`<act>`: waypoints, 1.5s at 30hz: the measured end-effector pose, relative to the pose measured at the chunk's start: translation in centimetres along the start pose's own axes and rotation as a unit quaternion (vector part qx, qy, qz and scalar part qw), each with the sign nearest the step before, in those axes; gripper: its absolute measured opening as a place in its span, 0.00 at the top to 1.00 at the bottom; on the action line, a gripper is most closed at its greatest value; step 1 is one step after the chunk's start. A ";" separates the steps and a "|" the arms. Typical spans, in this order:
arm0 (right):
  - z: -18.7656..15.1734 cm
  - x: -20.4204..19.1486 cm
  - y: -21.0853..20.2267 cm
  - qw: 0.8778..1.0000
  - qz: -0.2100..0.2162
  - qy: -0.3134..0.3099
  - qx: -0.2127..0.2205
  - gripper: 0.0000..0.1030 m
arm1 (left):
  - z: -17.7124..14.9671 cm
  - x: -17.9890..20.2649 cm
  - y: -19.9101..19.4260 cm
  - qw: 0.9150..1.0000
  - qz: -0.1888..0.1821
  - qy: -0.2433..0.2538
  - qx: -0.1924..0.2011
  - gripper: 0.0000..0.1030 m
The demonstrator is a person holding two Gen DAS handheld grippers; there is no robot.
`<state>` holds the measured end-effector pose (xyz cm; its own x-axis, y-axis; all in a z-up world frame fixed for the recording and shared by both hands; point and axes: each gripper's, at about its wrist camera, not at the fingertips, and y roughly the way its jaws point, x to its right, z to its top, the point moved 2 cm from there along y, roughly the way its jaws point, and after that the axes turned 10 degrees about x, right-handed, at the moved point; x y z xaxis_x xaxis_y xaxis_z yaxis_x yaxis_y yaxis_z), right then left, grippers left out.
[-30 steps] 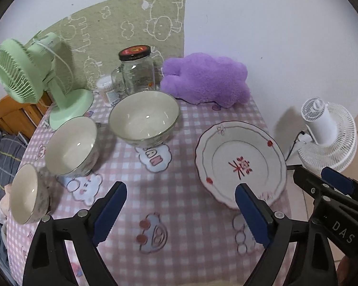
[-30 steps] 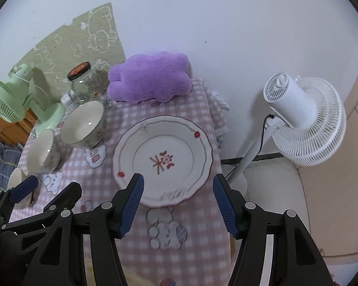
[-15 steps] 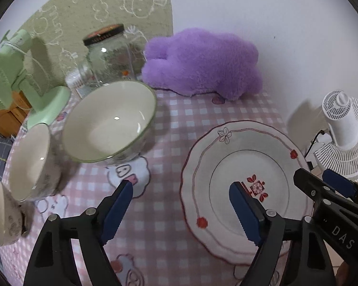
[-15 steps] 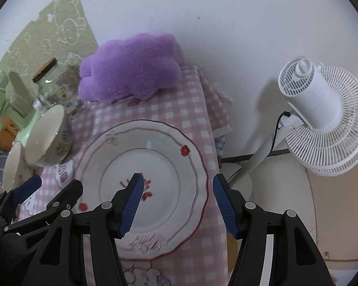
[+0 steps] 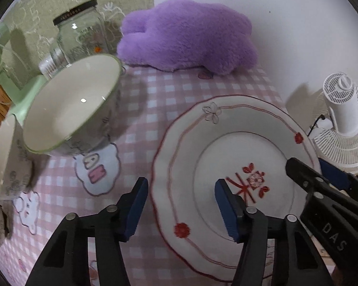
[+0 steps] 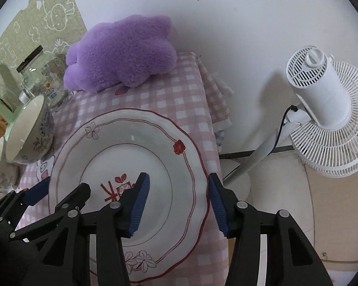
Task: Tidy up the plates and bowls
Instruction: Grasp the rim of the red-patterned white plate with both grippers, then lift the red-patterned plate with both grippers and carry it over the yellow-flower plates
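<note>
On the pink checked worktop [image 5: 155,109], in the left wrist view, the white scalloped plate with red trim [image 5: 226,147] lies at our four o'clock. Our left gripper [image 5: 180,205] straddles its nine-o'clock rim; the fingers have just been closing, half-spread, and we cannot tell that they touch it yet. The large cream bowl with a green rim [image 5: 69,104] stands near at ten o'clock, so a sideways swing could knock it.

In the right wrist view, our right gripper [image 6: 177,201] straddles the plate's [image 6: 136,147] three-o'clock rim, fingers likewise closing but not seen pressing. That rim sits close to the worktop's edge, so uneven pinches could tip the plate toward the floor.
</note>
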<state>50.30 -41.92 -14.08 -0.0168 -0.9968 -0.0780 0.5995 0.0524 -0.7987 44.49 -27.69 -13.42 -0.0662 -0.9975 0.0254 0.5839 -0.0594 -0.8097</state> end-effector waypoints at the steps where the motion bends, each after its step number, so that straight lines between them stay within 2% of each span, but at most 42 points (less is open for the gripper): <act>1: 0.0 0.0 0.0 1.000 -0.001 -0.001 0.000 0.51 | 0.0 0.3 0.1 1.000 -0.001 0.003 0.001 0.45; 8: 0.2 -0.1 -0.4 1.000 -0.009 -0.002 -0.004 0.53 | -0.1 0.5 0.4 1.000 0.008 0.015 0.001 0.44; 12: -0.1 -0.5 -0.6 1.000 0.003 0.010 -0.017 0.53 | -0.5 -0.5 0.1 1.000 0.016 0.012 -0.002 0.45; 28: -4.4 -7.0 -3.1 0.998 0.036 -0.022 -0.039 0.53 | -5.4 -6.5 -4.3 0.998 0.058 -0.019 -0.021 0.45; 32: -5.0 -8.2 -3.4 0.998 0.042 -0.031 -0.042 0.53 | -6.1 -7.5 -4.4 0.998 0.052 -0.036 -0.029 0.45; 45: -4.2 -9.2 -1.1 0.998 0.020 -0.054 -0.036 0.50 | -5.7 -7.6 -4.2 0.998 0.051 -0.026 -0.006 0.40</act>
<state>46.43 -32.54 -14.97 0.0943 -0.9943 -0.0501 0.5383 0.0932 -0.8376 37.91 -19.65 -13.60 0.0356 -0.9990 -0.0281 0.5765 0.0435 -0.8160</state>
